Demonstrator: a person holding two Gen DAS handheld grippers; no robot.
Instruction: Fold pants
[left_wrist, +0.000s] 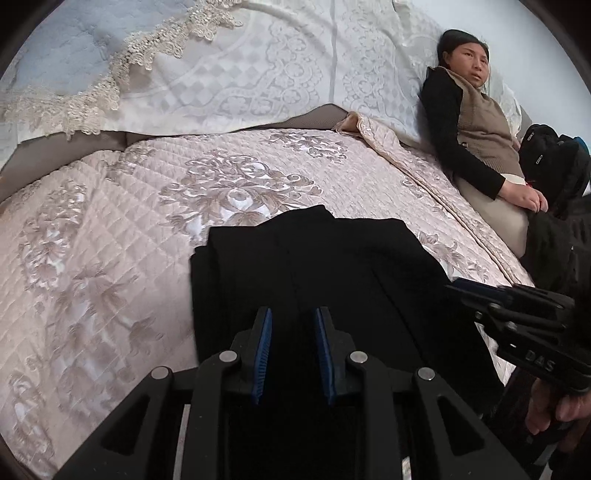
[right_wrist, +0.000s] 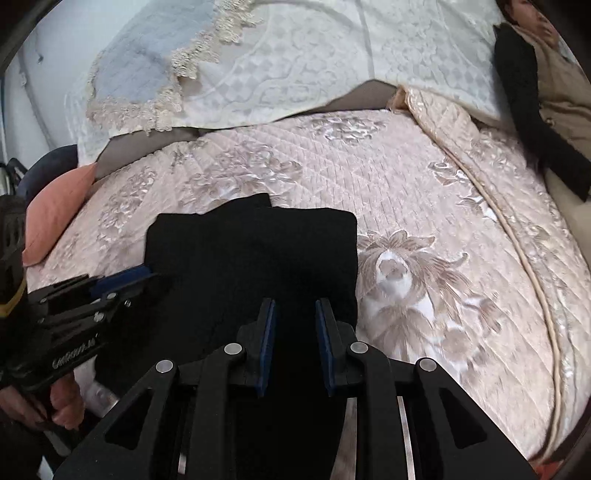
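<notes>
The black pants (left_wrist: 314, 266) lie folded into a compact stack on the pink quilted bedspread (left_wrist: 110, 240); they also show in the right wrist view (right_wrist: 251, 251). My left gripper (left_wrist: 293, 317) hovers over the near part of the pants, jaws open with a gap and nothing between them. My right gripper (right_wrist: 294, 308) sits over the pants' near right part, also open and empty. The right gripper shows in the left wrist view (left_wrist: 458, 286) at the pants' right edge. The left gripper shows in the right wrist view (right_wrist: 147, 273) at their left edge.
A person (left_wrist: 476, 122) in a beige vest sits on the bed's far right, beside a black bag (left_wrist: 550, 162). White lace-trimmed pillows (left_wrist: 221, 74) lie along the head of the bed. A pink cushion (right_wrist: 59, 210) sits at the bed's left edge.
</notes>
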